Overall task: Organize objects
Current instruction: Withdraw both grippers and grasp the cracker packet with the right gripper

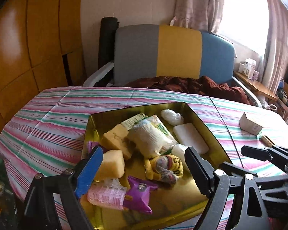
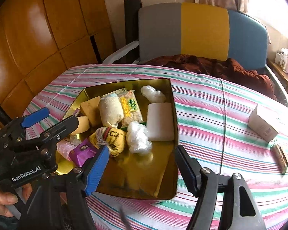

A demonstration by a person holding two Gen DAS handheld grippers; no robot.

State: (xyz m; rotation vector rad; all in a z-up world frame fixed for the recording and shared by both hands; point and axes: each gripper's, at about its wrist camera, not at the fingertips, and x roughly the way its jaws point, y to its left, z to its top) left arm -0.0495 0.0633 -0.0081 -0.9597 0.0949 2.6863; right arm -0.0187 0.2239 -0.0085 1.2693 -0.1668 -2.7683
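A gold tin tray [image 1: 172, 197] [image 2: 136, 180] sits on the striped tablecloth and holds several things. Among them are yellow sponges [image 1: 113, 164] [image 2: 90, 107], a rolled white sock [image 1: 147, 138] [image 2: 110, 111], a yellow sock roll [image 1: 163, 168] [image 2: 113, 138], a purple packet [image 1: 140, 193] [image 2: 84, 151], a pink hair roller [image 1: 105, 195] and a white foam block [image 1: 191, 136] [image 2: 159, 120]. My left gripper [image 1: 142, 172] [image 2: 61, 116] hangs open over the tray's near left part, holding nothing. My right gripper [image 2: 143, 172] [image 1: 259, 152] is open over the tray's near edge, also holding nothing.
A white box [image 1: 250, 123] [image 2: 263, 122] and a small brown-gold object [image 1: 266, 140] [image 2: 281, 156] lie on the cloth to the right of the tray. A chair with a dark red cloth [image 2: 211, 65] stands behind the table. A person's hand [image 2: 3, 201] grips the left tool.
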